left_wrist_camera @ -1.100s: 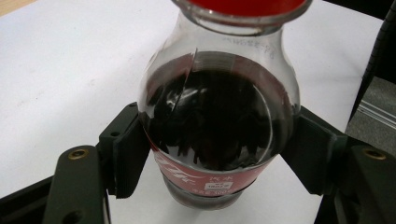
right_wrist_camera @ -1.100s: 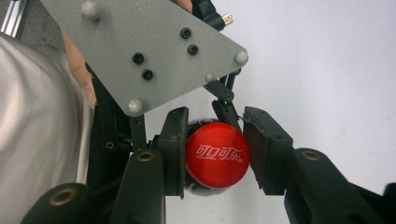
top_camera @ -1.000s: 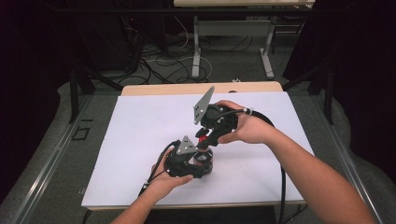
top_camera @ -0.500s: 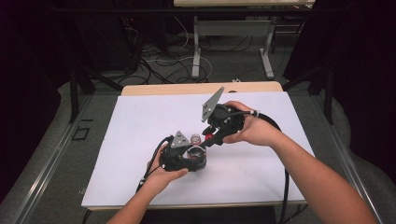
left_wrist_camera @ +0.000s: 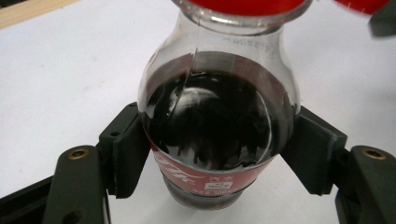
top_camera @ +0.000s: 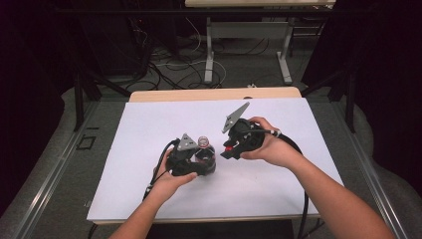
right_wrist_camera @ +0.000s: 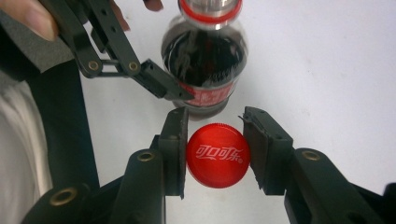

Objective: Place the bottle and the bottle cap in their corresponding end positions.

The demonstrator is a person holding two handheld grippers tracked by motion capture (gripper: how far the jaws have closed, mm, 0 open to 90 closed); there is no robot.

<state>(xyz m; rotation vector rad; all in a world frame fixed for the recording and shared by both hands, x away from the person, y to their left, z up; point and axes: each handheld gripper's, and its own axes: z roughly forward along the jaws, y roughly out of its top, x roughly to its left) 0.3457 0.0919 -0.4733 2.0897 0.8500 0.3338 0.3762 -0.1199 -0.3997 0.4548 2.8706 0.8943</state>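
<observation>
A small cola bottle (top_camera: 203, 145) stands upright on the white table sheet (top_camera: 149, 129), its neck bare with a red ring (right_wrist_camera: 211, 15) around it. My left gripper (left_wrist_camera: 217, 156) is shut on the bottle's belly (left_wrist_camera: 217, 116), pads (left_wrist_camera: 128, 154) pressing both sides. To its right, my right gripper (top_camera: 228, 150) hangs low over the sheet, shut on the red screw cap (right_wrist_camera: 217, 155), which faces the camera with its white logo. In the right gripper view the bottle (right_wrist_camera: 203, 51) stands just beyond the cap, with the left gripper's finger (right_wrist_camera: 161, 86) against it.
The white sheet covers a wooden table whose far edge (top_camera: 214, 93) shows at the back. Black cables trail from both grippers off the near edge. Table legs and loose cables (top_camera: 199, 59) lie on the floor beyond.
The grippers have drawn apart: the left one slid left with the bottle, the right one shifted right and sank with the cap.
</observation>
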